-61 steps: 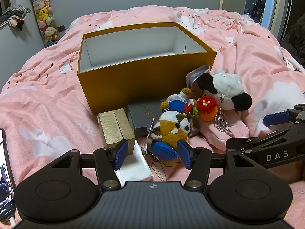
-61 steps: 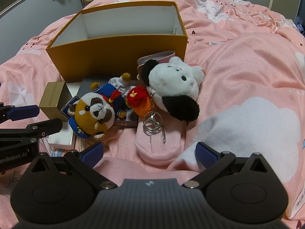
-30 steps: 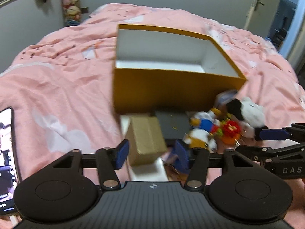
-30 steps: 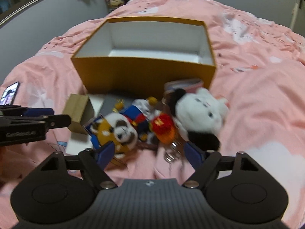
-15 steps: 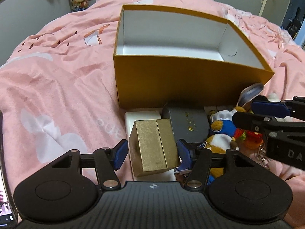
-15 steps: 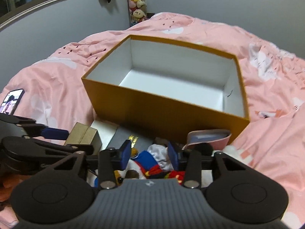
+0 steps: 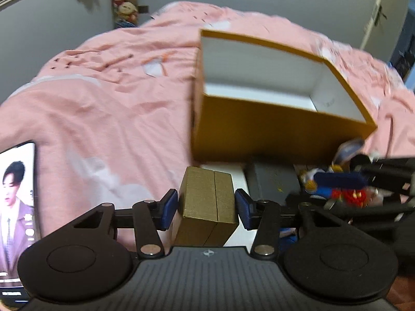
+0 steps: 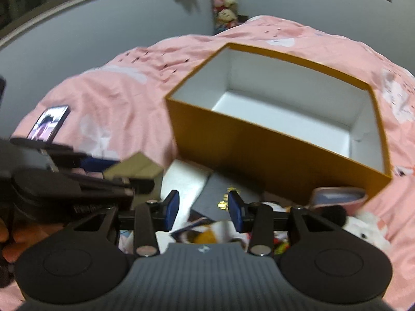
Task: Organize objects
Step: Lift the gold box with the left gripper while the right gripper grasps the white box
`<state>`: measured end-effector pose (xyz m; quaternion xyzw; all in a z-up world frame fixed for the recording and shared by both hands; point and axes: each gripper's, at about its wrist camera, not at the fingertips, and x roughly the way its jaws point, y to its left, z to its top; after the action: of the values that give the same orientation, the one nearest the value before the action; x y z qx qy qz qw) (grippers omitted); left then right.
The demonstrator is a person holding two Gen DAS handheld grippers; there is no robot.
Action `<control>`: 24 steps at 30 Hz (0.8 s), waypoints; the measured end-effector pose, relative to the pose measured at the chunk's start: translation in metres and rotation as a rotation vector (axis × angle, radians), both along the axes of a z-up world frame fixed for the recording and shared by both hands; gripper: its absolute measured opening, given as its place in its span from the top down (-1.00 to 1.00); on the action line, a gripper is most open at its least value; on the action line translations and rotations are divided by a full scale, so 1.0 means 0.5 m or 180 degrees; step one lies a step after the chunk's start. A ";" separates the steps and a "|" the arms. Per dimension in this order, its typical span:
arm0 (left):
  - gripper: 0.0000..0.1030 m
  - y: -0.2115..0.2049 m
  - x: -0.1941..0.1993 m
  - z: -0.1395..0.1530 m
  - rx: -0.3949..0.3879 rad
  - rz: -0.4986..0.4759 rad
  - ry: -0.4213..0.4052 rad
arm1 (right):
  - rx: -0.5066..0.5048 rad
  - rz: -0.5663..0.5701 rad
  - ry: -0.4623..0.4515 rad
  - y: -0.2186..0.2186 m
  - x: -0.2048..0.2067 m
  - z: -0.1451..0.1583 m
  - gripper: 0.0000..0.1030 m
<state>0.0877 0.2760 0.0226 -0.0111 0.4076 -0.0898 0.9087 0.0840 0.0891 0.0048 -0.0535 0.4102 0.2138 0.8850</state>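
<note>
A small gold box (image 7: 208, 204) sits between the blue pads of my left gripper (image 7: 206, 208), which is closed on its sides and holds it above a flat white box (image 7: 237, 181). The gold box also shows in the right wrist view (image 8: 135, 168). The big open mustard box (image 7: 277, 108) with a white inside stands just beyond, also in the right wrist view (image 8: 280, 140). My right gripper (image 8: 204, 210) is half open and empty above a dark grey box (image 8: 220, 189) and a plush dog (image 8: 207, 234).
A lit phone (image 7: 16, 197) lies on the pink bedspread (image 7: 109, 98) at the left. A white and black plush (image 8: 363, 225), a pink pouch (image 8: 337, 194) and a red crochet charm (image 7: 350, 197) lie at the right. Grey walls and hanging plush toys (image 8: 224, 0) stand behind.
My left gripper has closed on the gold box and lifted it off the white box, turning left. My right gripper has risen and moved left over the plush dog.
</note>
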 end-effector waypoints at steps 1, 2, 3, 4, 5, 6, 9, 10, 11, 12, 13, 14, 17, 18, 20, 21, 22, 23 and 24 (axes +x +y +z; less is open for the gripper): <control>-0.07 0.007 -0.001 0.004 -0.0016 0.0021 -0.0033 | -0.0068 0.0038 0.0046 0.017 0.003 -0.004 0.15; -0.07 0.015 -0.003 0.006 -0.0035 0.0047 -0.0063 | -0.0117 0.0078 0.0090 0.031 0.004 -0.008 0.15; -0.07 0.025 -0.004 0.008 -0.0052 0.0074 -0.0087 | -0.0155 0.0128 0.0132 0.044 0.007 -0.013 0.15; -0.07 0.031 -0.004 0.009 -0.0062 0.0091 -0.0098 | -0.0197 0.0176 0.0175 0.057 0.009 -0.017 0.14; -0.06 0.039 -0.004 0.008 -0.0072 0.0112 -0.0099 | -0.0257 0.0215 0.0225 0.072 0.013 -0.022 0.13; -0.07 0.046 -0.005 0.006 -0.0092 0.0127 -0.0091 | -0.0321 0.0247 0.0277 0.086 0.016 -0.029 0.13; -0.07 0.072 -0.005 0.000 -0.0214 0.0153 -0.0062 | -0.0445 0.0338 0.0430 0.122 0.026 -0.048 0.08; -0.07 0.078 -0.007 -0.002 -0.0242 0.0160 -0.0059 | -0.0480 0.0354 0.0466 0.131 0.028 -0.054 -0.01; -0.07 0.085 -0.008 -0.005 -0.0278 0.0168 -0.0056 | -0.0533 0.0367 0.0491 0.141 0.029 -0.062 -0.05; -0.07 0.092 -0.008 -0.008 -0.0315 0.0182 -0.0047 | -0.0590 0.0364 0.0499 0.149 0.030 -0.068 -0.11; -0.07 0.098 -0.010 -0.011 -0.0334 0.0192 -0.0043 | -0.0645 0.0357 0.0498 0.155 0.032 -0.073 -0.17; -0.07 0.104 -0.009 -0.013 -0.0364 0.0203 -0.0031 | -0.0692 0.0341 0.0500 0.162 0.035 -0.079 -0.20; -0.07 0.119 -0.009 -0.018 -0.0457 0.0225 -0.0021 | -0.0748 0.0278 0.0598 0.173 0.046 -0.096 -0.24; -0.07 0.123 -0.009 -0.021 -0.0479 0.0225 -0.0020 | -0.0781 0.0251 0.0626 0.176 0.052 -0.103 -0.24; -0.07 0.127 -0.008 -0.024 -0.0513 0.0226 -0.0017 | -0.0804 0.0230 0.0669 0.182 0.058 -0.115 -0.29; -0.07 0.129 -0.007 -0.026 -0.0529 0.0227 -0.0015 | -0.0825 0.0226 0.0694 0.184 0.058 -0.121 -0.34; -0.07 0.131 -0.007 -0.027 -0.0547 0.0229 -0.0014 | -0.0860 0.0225 0.0709 0.189 0.058 -0.128 -0.36; -0.07 0.133 -0.006 -0.027 -0.0556 0.0231 -0.0012 | -0.0905 0.0228 0.0717 0.194 0.058 -0.136 -0.37; -0.07 0.133 -0.005 -0.028 -0.0556 0.0234 -0.0010 | -0.0957 0.0232 0.0711 0.199 0.057 -0.143 -0.42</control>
<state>0.0851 0.3427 0.0085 -0.1051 0.3961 -0.0915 0.9076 0.1124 0.1884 -0.0668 -0.1759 0.5310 0.1866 0.8076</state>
